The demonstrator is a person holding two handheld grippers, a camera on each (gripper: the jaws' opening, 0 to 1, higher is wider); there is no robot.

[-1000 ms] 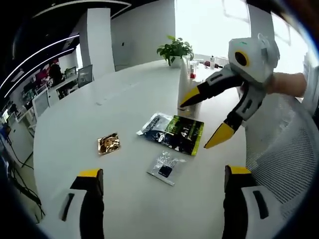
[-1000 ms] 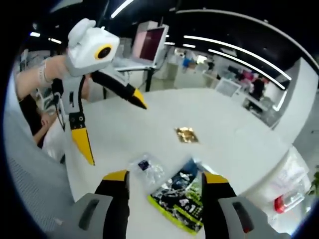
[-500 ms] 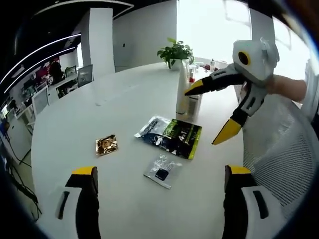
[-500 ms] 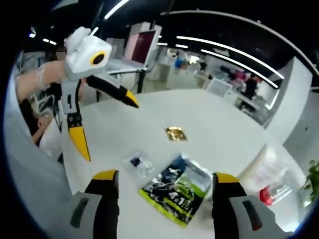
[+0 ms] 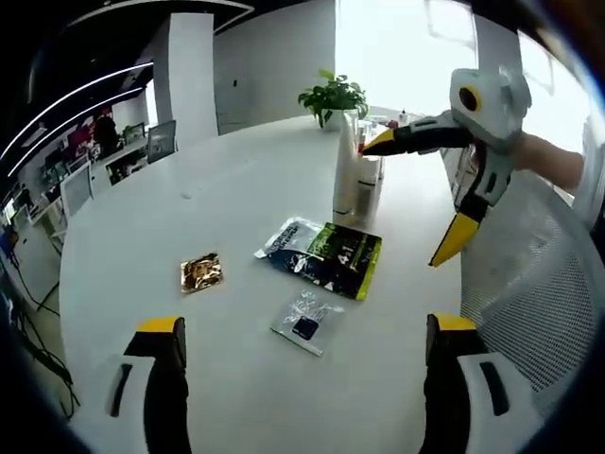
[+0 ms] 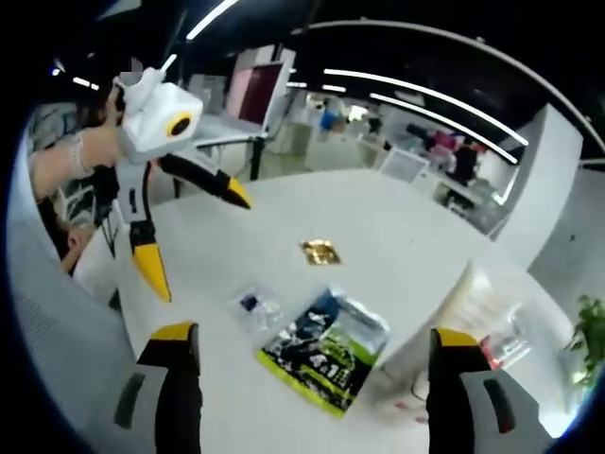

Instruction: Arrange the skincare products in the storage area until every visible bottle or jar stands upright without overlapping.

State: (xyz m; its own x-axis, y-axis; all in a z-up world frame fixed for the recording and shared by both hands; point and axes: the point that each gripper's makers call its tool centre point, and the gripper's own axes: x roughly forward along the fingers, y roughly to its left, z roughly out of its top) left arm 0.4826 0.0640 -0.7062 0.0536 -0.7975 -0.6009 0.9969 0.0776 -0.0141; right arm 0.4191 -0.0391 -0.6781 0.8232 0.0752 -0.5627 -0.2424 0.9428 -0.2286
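Note:
On the round white table point(image 5: 236, 189) a tall white bottle point(image 5: 346, 173) stands upright with a smaller clear bottle point(image 5: 368, 185) right beside it. In front of them lie flat a green-and-black packet point(image 5: 327, 255), a clear sachet with a dark square point(image 5: 304, 324) and a gold sachet point(image 5: 200, 272). My left gripper point(image 5: 306, 326) is open, held back from the sachets. My right gripper point(image 5: 411, 200) is wide open above the table's right side, its upper tip near the white bottle's top. In the right gripper view, the right gripper point(image 6: 314, 333) spans the packet point(image 6: 326, 350), and the left gripper point(image 6: 197, 241) hangs open.
A potted plant point(image 5: 333, 95) stands behind the bottles. A white mesh chair point(image 5: 539, 312) is at the table's right edge. The blurred white bottle point(image 6: 470, 303) and a clear container with a red part point(image 6: 508, 345) sit at the right. Office desks fill the background.
My right gripper's jaws have spread much wider and it has risen toward the bottle's top. The right view has pulled back, bringing the bottles into sight. The left gripper has barely moved.

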